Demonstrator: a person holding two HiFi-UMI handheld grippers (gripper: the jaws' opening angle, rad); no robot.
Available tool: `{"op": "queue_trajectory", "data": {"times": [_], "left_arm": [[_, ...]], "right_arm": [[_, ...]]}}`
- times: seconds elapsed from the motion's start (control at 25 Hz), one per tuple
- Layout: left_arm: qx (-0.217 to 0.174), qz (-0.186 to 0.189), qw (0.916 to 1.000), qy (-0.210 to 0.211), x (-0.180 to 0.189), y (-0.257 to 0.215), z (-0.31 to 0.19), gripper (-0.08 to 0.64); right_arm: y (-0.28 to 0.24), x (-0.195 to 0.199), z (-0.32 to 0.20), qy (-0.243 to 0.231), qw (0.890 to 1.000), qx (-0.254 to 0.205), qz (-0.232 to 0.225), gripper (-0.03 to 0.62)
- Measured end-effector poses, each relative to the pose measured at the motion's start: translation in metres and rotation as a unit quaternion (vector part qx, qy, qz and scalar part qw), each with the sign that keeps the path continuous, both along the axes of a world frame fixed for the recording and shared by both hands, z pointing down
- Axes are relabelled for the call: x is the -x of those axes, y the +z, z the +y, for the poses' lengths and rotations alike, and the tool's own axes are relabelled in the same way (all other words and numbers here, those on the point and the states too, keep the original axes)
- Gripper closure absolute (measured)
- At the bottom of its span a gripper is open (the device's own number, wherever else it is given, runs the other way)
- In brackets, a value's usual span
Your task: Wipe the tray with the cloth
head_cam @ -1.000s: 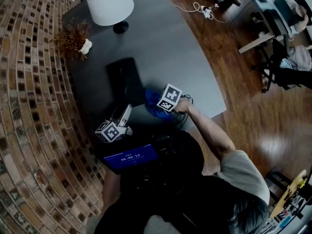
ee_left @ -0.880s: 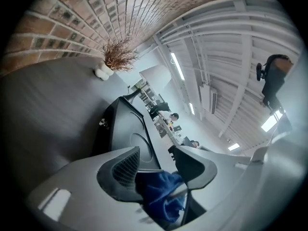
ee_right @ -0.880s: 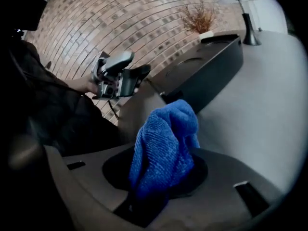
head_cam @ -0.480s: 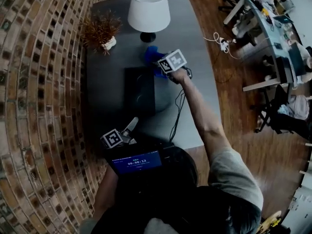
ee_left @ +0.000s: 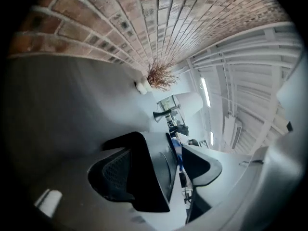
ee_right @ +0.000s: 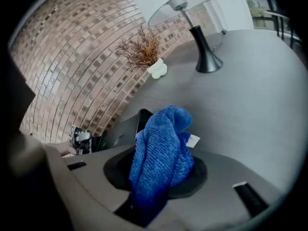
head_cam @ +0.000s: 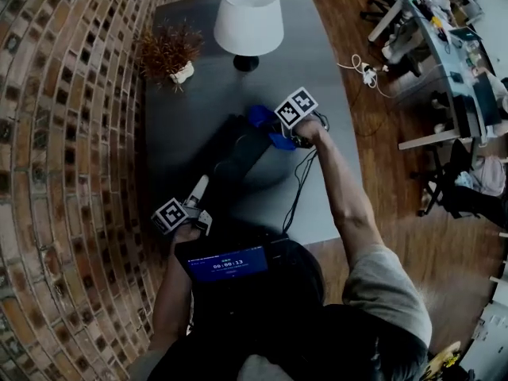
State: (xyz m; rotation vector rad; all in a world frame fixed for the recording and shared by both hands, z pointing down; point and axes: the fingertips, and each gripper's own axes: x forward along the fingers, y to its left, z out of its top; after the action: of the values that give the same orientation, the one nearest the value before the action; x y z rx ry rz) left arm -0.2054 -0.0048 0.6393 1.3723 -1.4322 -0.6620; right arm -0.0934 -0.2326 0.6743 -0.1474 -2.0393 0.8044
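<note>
My right fingers (ee_right: 195, 174) grip the blue cloth (ee_right: 161, 148) at the tray's (head_cam: 238, 155) far end; left fingers (ee_left: 113, 177) just opening around its near edge.

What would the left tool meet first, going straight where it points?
Probably the tray: its edge already stands between the jaws of the left tool; they have just been opening.

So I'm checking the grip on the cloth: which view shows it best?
The right gripper view: the blue cloth fills its centre, pinched in the right gripper. The head view shows only a small blue patch beside that gripper. The left gripper view shows just a thin blue sliver past the tray.
</note>
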Motion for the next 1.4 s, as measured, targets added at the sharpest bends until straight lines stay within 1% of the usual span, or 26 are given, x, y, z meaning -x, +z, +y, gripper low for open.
{"op": "queue_trajectory", "data": {"times": [0.12,0.2,0.28,0.32,0.36,0.44,0.48,0.52,0.56,0.6,0.64,0.68,0.72,0.8,0.88,0.96,1.0,1.04,1.08,1.12,1.16,1.2,1.28,1.32,1.36,1.4], "left_arm": [[0.003,-0.052,0.9986,0.007,0.043,-0.005,-0.036,0.234],[0.008,-0.085,0.9957,0.036,0.053,-0.006,-0.060,0.222],[0.015,-0.111,0.9912,0.070,0.051,-0.006,-0.072,0.224],[0.015,-0.121,0.9893,0.079,0.049,-0.010,-0.072,0.224],[0.014,-0.137,0.9868,0.084,0.045,-0.018,-0.067,0.225],[0.001,-0.182,0.9772,0.109,0.025,-0.039,-0.051,0.254],[-0.009,-0.198,0.9709,0.135,0.006,-0.047,-0.044,0.263],[-0.018,-0.203,0.9649,0.165,-0.017,-0.051,-0.039,0.282],[-0.024,-0.199,0.9604,0.194,-0.040,-0.049,-0.035,0.282],[-0.025,-0.189,0.9583,0.213,-0.059,-0.042,-0.034,0.282],[-0.025,-0.179,0.9587,0.220,-0.071,-0.034,-0.034,0.282],[-0.024,-0.173,0.9605,0.217,-0.075,-0.029,-0.034,0.282],[-0.024,-0.172,0.9620,0.211,-0.075,-0.027,-0.034,0.317],[-0.024,-0.176,0.9617,0.209,-0.071,-0.028,-0.035,0.318],[-0.025,-0.178,0.9602,0.214,-0.072,-0.029,-0.036,0.318],[-0.026,-0.178,0.9609,0.210,-0.070,-0.030,-0.035,0.318],[-0.027,-0.178,0.9613,0.208,-0.069,-0.030,-0.036,0.318],[-0.028,-0.178,0.9617,0.207,-0.068,-0.029,-0.036,0.318],[-0.028,-0.175,0.9626,0.205,-0.068,-0.029,-0.036,0.318],[-0.029,-0.171,0.9638,0.202,-0.068,-0.030,-0.036,0.318],[-0.030,-0.168,0.9651,0.198,-0.068,-0.030,-0.037,0.318],[-0.030,-0.166,0.9662,0.195,-0.067,-0.031,-0.037,0.318],[-0.031,-0.162,0.9677,0.191,-0.066,-0.029,-0.036,0.318],[-0.031,-0.159,0.9686,0.188,-0.067,-0.028,-0.035,0.318],[-0.032,-0.156,0.9698,0.185,-0.068,-0.027,-0.033,0.319],[-0.032,-0.152,0.9709,0.182,-0.069,-0.027,-0.032,0.325]], "right_arm": [[0.000,-0.044,0.048,0.077,0.996,0.016,-0.036,0.479],[0.005,-0.066,0.085,0.124,0.991,0.023,-0.052,0.479],[0.017,-0.085,0.107,0.179,0.982,0.015,-0.058,0.472],[0.021,-0.095,0.108,0.216,0.974,0.010,-0.061,0.468],[0.020,-0.103,0.102,0.256,0.964,0.008,-0.069,0.468],[0.003,-0.106,0.076,0.320,0.942,0.001,-0.104,0.468],[-0.010,-0.100,0.058,0.338,0.933,-0.006,-0.126,0.468],[-0.022,-0.091,0.041,0.344,0.928,-0.012,-0.146,0.467],[-0.030,-0.078,0.026,0.341,0.926,-0.010,-0.159,0.466],[-0.033,-0.064,0.016,0.333,0.928,0.001,-0.166,0.466],[-0.032,-0.051,0.012,0.321,0.932,0.019,-0.169,0.466],[-0.029,-0.042,0.013,0.311,0.934,0.039,-0.170,0.466],[-0.026,-0.039,0.018,0.306,0.935,0.056,-0.172,0.463],[-0.026,-0.050,0.039,0.299,0.935,0.080,-0.176,0.465],[-0.027,-0.067,0.081,0.260,0.944,0.097,-0.178,0.465],[-0.024,-0.087,0.135,0.193,0.959,0.119,-0.169,0.465],[-0.019,-0.100,0.158,0.154,0.969,0.121,-0.153,0.465],[-0.011,-0.113,0.172,0.119,0.979,0.104,-0.127,0.465],[0.000,-0.125,0.172,0.098,0.988,0.066,-0.097,0.465],[0.010,-0.131,0.157,0.098,0.992,0.018,-0.072,0.465],[0.014,-0.131,0.129,0.117,0.991,-0.032,-0.059,0.465],[0.012,-0.124,0.096,0.146,0.985,-0.078,-0.057,0.464],[0.002,-0.100,0.035,0.197,0.967,-0.151,-0.063,0.463],[-0.004,-0.088,0.016,0.200,0.962,-0.177,-0.061,0.463],[-0.006,-0.076,0.010,0.182,0.962,-0.196,-0.054,0.463],[-0.003,-0.066,0.014,0.146,0.966,-0.209,-0.043,0.463]]}}
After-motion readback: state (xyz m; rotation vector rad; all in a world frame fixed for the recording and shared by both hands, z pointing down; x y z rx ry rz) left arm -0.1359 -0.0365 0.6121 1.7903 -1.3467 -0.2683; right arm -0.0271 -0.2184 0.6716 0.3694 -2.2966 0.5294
